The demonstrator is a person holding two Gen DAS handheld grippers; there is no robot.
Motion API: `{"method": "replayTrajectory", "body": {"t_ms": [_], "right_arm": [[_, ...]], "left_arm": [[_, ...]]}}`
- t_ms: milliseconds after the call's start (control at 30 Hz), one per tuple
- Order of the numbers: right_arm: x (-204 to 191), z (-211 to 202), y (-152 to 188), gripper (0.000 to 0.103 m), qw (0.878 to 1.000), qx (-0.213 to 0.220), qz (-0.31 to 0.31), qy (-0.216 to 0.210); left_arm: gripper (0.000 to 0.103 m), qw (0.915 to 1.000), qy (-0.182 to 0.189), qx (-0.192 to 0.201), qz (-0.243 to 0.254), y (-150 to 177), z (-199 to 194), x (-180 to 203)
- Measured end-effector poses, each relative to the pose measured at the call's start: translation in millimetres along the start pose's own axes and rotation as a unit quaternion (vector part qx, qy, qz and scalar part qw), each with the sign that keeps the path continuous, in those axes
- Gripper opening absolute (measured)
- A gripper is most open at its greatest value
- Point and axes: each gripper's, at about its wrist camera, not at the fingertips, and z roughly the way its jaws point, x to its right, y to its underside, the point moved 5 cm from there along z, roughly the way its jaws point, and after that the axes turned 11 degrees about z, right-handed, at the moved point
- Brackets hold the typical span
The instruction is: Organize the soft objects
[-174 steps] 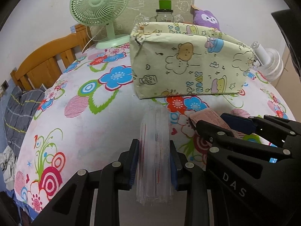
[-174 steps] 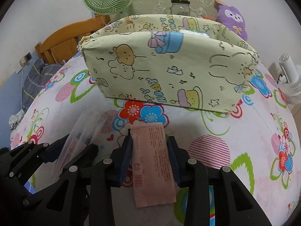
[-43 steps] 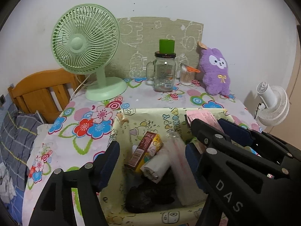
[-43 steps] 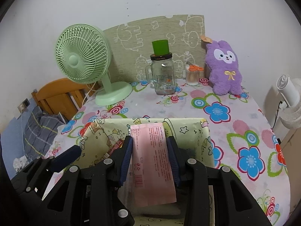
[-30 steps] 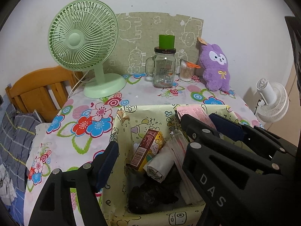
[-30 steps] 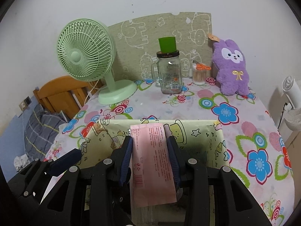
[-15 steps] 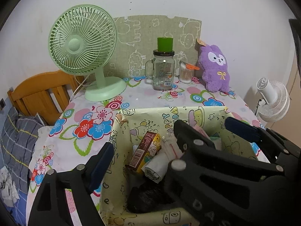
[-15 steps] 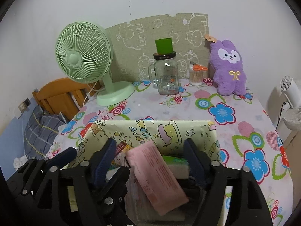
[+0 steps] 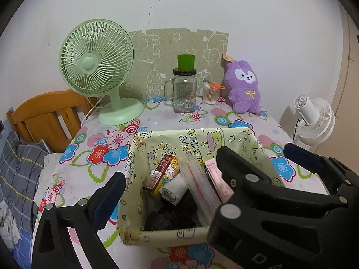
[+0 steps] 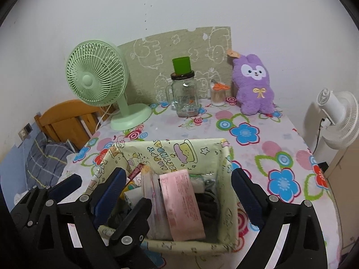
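Note:
A pale yellow cartoon-print fabric bin (image 9: 195, 136) (image 10: 224, 157) stands on the floral tablecloth. Inside lie a pink packet (image 10: 181, 201) (image 9: 221, 183), a clear packet with red stripes (image 9: 199, 188) (image 10: 152, 192), a small colourful box (image 9: 162, 171), a white roll (image 9: 175, 188) and something black (image 9: 170, 215). My right gripper (image 10: 177, 192) is open and empty, its fingers straddling the bin above the pink packet. My left gripper (image 9: 170, 188) is open and empty over the bin's left half; the right gripper's black body covers its right finger.
At the back stand a green desk fan (image 9: 96, 67), a glass jar with a green cup on top (image 9: 184, 89), a cotton-swab pot (image 9: 211, 94) and a purple plush rabbit (image 9: 243, 87). A white fan (image 9: 314, 121) is right of the table. A wooden headboard (image 9: 44, 116) is left.
Both grippers carried their packets up over the bin. The left opened first and dropped the clear packet in; the right then opened and the pink packet fell in. Both have since drawn back slightly.

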Motion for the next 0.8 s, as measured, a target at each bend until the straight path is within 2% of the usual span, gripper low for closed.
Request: {"method": "replayTrajectory", "body": {"t_ms": [800], "right_arm": [[16, -91, 15, 0.1, 0.998, 0.06, 0.012, 0.024]], "left_arm": [[0.103, 0.9985, -0.017, 0.05, -0.011, 17, -78, -8]]}}
